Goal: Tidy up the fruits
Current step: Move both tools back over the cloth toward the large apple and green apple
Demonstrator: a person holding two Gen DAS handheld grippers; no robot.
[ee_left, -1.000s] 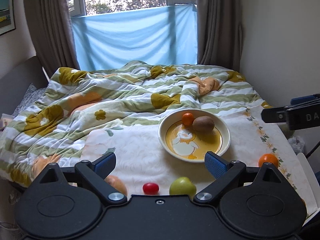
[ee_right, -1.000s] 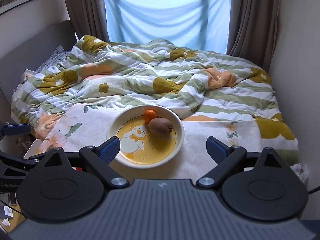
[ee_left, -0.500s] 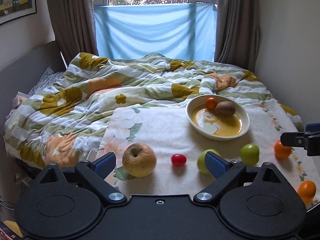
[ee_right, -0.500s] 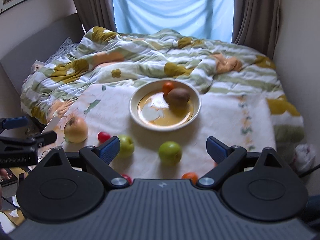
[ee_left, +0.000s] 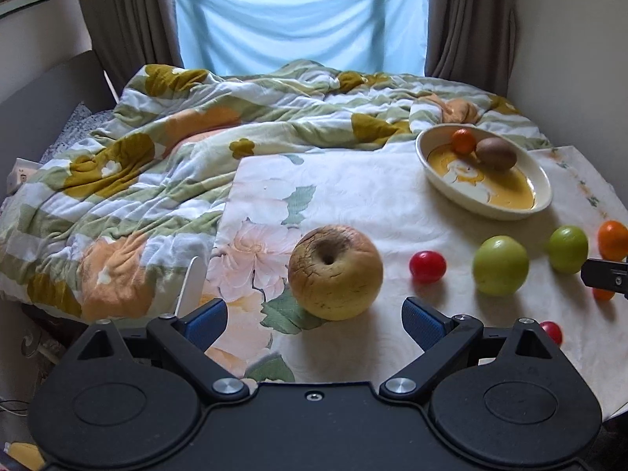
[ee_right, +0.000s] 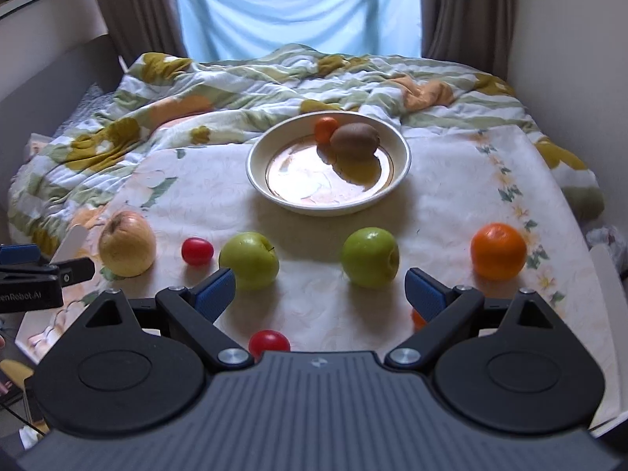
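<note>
Both grippers — left gripper (ee_left: 314, 316), right gripper (ee_right: 320, 288) — hang with jaws spread, empty. Centre the left on the yellow apple (ee_left: 335, 272), close gently, then carry it to the bowl (ee_left: 428, 174).

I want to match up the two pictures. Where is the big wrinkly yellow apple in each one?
Left wrist view: the yellow apple sits low in the middle, just ahead of the open left gripper.
Right wrist view: the same apple is at the far left, beside the small red fruit.
Shared landmark: the bowl holding a kiwi.
</note>
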